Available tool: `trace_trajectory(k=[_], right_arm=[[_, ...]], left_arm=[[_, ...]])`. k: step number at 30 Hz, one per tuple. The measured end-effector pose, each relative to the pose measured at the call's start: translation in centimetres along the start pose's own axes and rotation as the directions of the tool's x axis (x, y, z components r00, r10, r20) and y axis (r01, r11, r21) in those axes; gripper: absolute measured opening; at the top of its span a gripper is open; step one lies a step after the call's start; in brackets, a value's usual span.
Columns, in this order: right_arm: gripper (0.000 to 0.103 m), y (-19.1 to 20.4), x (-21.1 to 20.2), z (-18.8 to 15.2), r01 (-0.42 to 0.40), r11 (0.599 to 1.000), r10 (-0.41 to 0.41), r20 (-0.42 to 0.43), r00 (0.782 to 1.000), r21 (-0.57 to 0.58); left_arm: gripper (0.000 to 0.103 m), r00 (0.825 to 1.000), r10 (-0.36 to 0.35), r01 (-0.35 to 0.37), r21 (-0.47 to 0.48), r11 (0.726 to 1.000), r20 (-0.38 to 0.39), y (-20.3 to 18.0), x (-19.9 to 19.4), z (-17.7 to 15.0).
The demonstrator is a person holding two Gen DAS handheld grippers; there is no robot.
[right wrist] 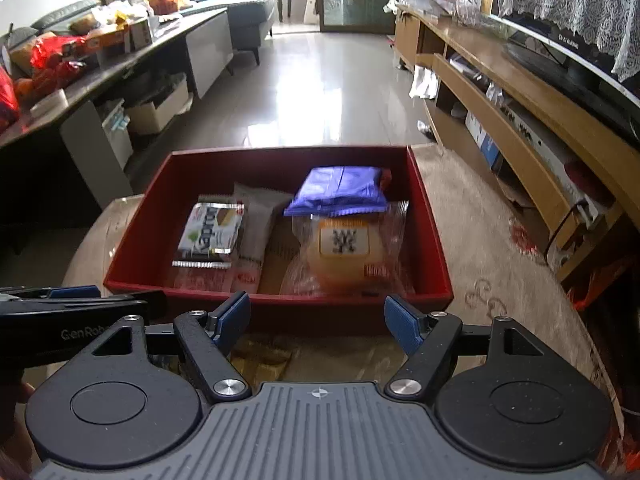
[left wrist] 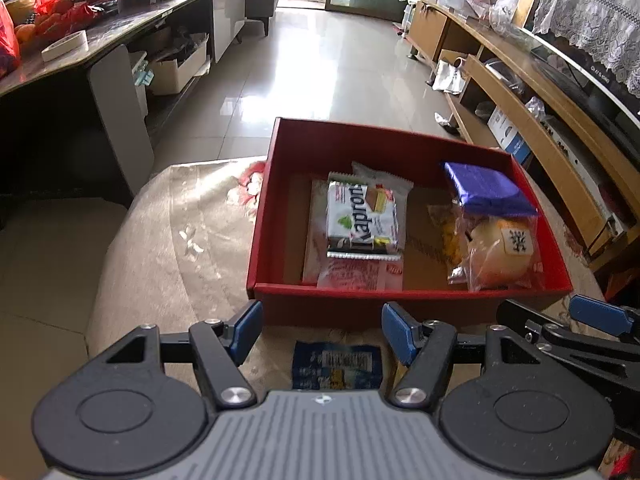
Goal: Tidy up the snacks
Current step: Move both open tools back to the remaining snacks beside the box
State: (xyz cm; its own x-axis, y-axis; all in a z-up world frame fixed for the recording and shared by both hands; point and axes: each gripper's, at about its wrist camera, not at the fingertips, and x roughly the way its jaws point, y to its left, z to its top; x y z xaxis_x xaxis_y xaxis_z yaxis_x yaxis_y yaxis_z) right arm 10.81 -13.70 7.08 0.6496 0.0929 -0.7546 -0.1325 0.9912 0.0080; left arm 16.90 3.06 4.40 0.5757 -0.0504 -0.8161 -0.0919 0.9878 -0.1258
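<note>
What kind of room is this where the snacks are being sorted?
Most likely a home living room. A grey upholstered sofa stands at the far end, a long wooden TV cabinet with a lace-covered television runs along one side, and the red cardboard snack box sits on a low cloth-covered table.

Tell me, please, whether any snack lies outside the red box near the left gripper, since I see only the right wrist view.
Observer: Yes, a blue packet with a barcode lies on the table in front of the red box, below the left gripper.
Operator: Is the left gripper holding it?
Observer: No, its jaws stand open and its pads touch nothing; the packet lies flat beneath them.
Operator: Does the packet touch the box?
Observer: It seems not; a strip of tablecloth shows between the packet and the box's near wall.
</note>
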Motion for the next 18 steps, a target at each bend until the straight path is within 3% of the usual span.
trace_trajectory(k=[18], right_arm=[[0.08,-0.7,1.2,-1.9,0.028,1.0,-0.027,-0.116,0.993,0.008]], left_arm=[[0.065,0.99,0.002,-0.001,0.004,1.0,-0.142,-1.1,3.4,-3.2]])
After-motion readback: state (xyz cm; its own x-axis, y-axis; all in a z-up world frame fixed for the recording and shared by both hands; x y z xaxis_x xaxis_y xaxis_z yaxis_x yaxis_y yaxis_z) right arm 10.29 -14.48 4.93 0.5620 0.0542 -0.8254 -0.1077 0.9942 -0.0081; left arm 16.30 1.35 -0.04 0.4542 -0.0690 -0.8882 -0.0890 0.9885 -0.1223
